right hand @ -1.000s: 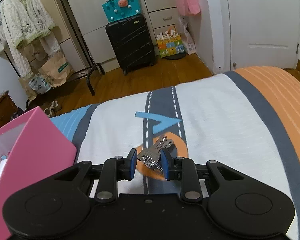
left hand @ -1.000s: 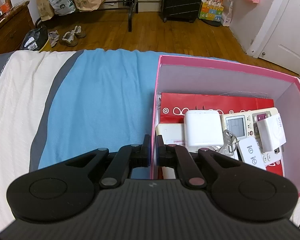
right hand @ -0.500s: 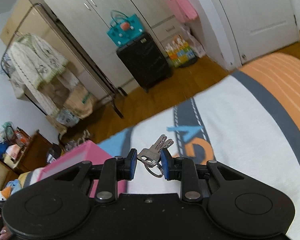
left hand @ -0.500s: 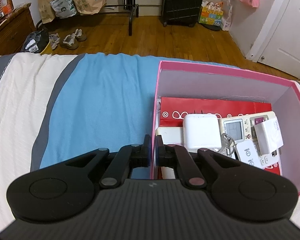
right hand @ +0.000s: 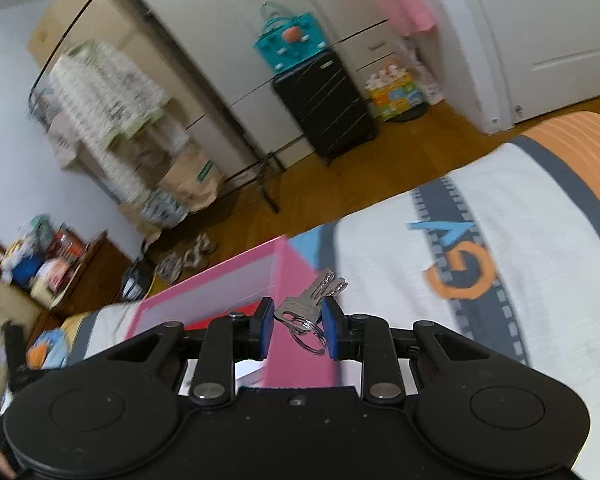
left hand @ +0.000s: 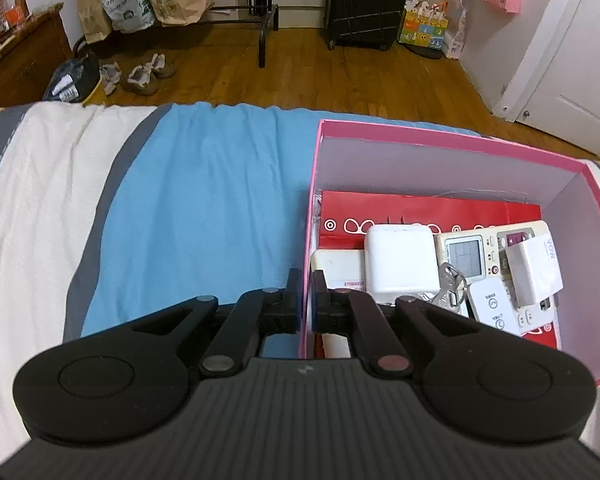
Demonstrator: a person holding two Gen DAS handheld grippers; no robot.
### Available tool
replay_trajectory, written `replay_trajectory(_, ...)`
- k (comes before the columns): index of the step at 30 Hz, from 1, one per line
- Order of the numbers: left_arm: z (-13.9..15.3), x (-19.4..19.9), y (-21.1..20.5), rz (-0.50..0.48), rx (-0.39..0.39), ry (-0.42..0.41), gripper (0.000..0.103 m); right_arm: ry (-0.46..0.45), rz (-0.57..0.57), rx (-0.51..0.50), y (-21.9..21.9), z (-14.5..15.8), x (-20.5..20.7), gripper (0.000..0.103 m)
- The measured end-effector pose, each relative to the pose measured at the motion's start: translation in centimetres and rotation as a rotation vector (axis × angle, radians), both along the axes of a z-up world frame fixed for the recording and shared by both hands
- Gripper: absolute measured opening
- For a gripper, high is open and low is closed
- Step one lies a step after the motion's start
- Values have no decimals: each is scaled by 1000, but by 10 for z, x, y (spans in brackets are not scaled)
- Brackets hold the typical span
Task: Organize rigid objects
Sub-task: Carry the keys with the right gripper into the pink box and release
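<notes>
Right gripper [right hand: 296, 330], lifted off the bedspread [right hand: 520, 280] since a second ago, clamps the keys [right hand: 306, 306] between its pads above the pink box's [right hand: 300, 276] corner; left gripper [left hand: 305, 300] pinches that box's wall.

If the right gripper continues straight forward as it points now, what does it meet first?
Probably the corner of the pink cardboard box, which lies just beyond the silver keys held by the right gripper; depth is unclear.
</notes>
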State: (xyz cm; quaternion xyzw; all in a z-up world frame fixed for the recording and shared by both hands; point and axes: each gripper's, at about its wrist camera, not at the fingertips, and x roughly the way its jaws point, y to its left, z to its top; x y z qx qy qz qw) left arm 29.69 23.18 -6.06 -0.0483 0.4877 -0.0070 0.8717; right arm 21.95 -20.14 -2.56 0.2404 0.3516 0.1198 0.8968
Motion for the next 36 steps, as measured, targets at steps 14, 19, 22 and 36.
replay_trajectory(14,1,-6,6,-17,-12,-5,4,35,292,-178,150,41,-10,30)
replay_trajectory(19,0,-5,17,-6,-72,4,4,56,357,-239,191,28,-2,30)
replay_trajectory(22,0,-6,15,-10,-70,1,4,92,369,-258,205,14,7,30)
replay_trajectory(36,-1,-5,17,-7,-107,4,4,218,389,-315,247,-27,34,30)
